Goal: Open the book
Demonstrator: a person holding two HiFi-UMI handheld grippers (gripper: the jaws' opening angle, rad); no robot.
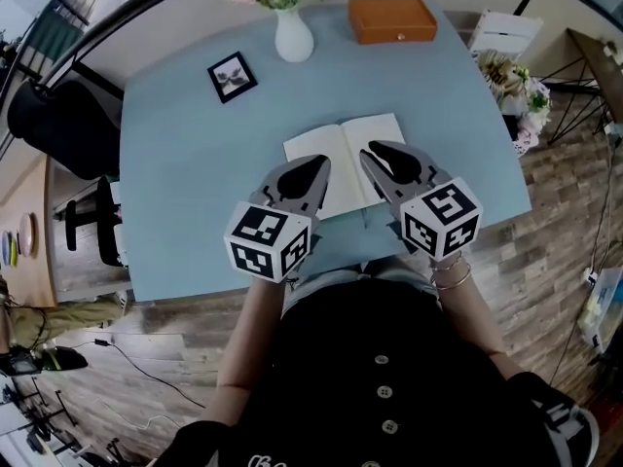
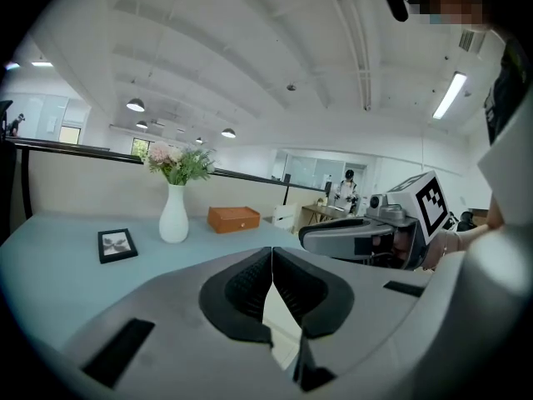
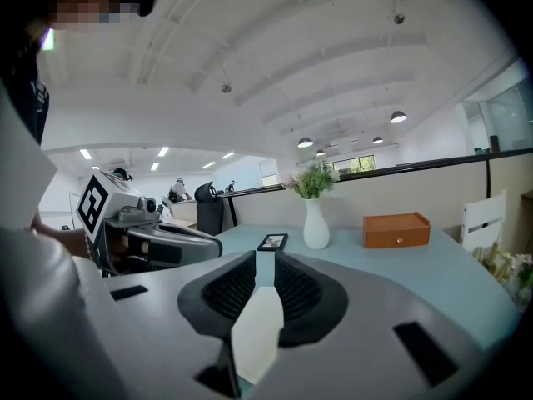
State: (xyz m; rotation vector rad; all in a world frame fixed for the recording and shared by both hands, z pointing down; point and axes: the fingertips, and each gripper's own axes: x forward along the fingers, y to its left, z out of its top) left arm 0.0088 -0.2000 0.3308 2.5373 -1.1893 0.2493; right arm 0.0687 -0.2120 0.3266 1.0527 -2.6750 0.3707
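Book (image 1: 336, 142) under left claw (image 1: 319, 163), right claw (image 1: 376, 151)

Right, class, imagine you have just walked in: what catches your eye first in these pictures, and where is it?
The open book draws the eye first, its white pages lying mid-way across the blue table. Next come the left gripper and the right gripper, with their black-and-white marker cubes, held over the book's near part. Along the far edge stand a white vase of flowers and an orange box.
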